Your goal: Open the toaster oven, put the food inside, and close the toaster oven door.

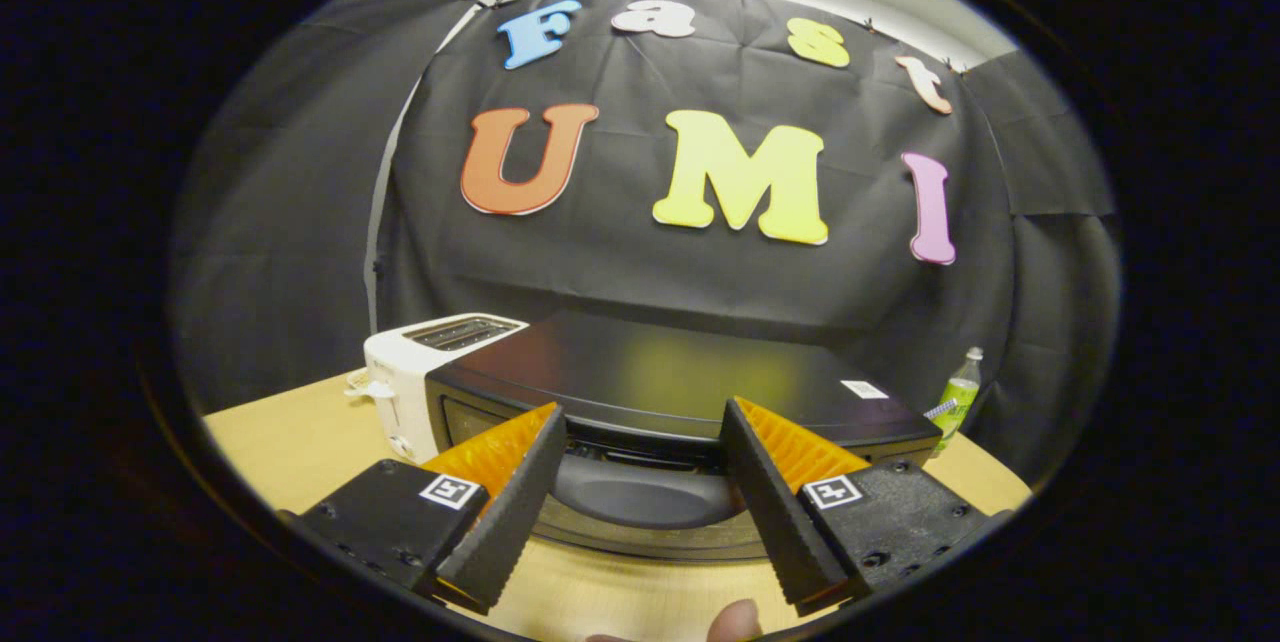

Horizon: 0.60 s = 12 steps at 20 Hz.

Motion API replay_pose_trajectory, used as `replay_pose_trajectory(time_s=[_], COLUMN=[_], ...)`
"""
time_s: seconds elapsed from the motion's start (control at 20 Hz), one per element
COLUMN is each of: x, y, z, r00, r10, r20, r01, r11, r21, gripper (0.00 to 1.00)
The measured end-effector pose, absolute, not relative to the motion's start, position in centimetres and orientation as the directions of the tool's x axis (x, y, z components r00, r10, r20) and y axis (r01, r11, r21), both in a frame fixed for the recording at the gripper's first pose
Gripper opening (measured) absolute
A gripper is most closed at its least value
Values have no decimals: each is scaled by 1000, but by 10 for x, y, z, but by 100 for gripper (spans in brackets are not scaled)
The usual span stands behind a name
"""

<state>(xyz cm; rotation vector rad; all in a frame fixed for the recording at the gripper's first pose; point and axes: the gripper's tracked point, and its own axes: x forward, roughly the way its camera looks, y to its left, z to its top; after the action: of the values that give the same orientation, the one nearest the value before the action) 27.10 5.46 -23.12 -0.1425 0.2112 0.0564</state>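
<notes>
Pale wooden worktop (290,442) under everything. Black boxy toaster oven (660,377) dead ahead of claw (640,442), door handle (640,497) lying crosswise between fingers. White slot toaster (420,372) beyond left finger. Claw spread wide, gripping nothing. Food not spotted.

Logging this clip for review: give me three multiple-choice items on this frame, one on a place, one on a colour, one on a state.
1. Where does the white toaster stand?
A. beside the toaster oven
B. on top of it
C. inside it

2. What colour is the bottle beyond the oven?
A. red
B. green
C. blue

3. How are the fingers of the gripper?
A. shut on the door handle
B. shut on the bottle
C. spread apart, the handle between them

Answers: 1 A, it stands on the table against the oven's side; 2 B, its body looks green; 3 C, a wide gap separates the fingers.
</notes>
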Motion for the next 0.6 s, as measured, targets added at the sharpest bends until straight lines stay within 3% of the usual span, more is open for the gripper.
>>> replay_pose_trajectory(time_s=[0.1, 0.2, 0.6], x=[267, 255, 215], y=[51, 51, 53], z=[-234, -236, -249], r00=[977, 973, 936], r10=[23, 49, 48], r20=[-210, -227, -348], r01=[-51, -44, -62], r11=[990, 999, 998], r21=[-131, 31, -29], gripper=[100, 100, 97])
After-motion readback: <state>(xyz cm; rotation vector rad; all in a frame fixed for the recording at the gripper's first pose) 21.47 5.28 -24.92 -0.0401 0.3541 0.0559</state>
